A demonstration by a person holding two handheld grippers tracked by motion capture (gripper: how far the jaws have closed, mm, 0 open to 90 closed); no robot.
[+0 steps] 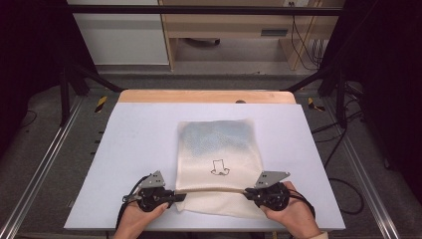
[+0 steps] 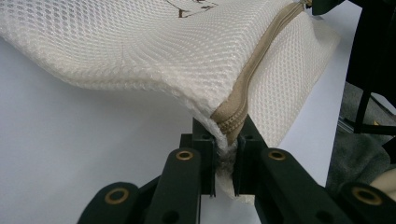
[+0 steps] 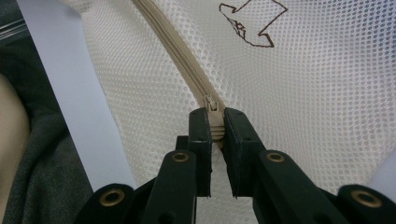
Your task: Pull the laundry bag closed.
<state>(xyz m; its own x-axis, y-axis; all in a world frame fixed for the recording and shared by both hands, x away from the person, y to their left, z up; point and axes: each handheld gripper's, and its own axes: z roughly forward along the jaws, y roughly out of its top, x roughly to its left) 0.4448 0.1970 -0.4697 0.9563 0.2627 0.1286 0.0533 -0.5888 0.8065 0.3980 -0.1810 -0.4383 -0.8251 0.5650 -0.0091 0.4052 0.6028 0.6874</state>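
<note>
At the near edge of the counter (image 1: 129, 149), both jaws grip the mesh bag (image 1: 219, 149): left gripper (image 2: 226, 154) clamps the zipper's (image 1: 214, 190) end, right gripper (image 3: 215, 130) its slider (image 3: 213, 103). Next, I judge, pull the slider along steadily.

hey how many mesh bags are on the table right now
1. The mesh bag lies mid-table, its zipper end nearest the person, pinched by the left tongs and right tongs.

no words or numbers can be read; the mesh bag (image 1: 217, 149) carries only a small outlined drawing (image 1: 219, 168).
</note>
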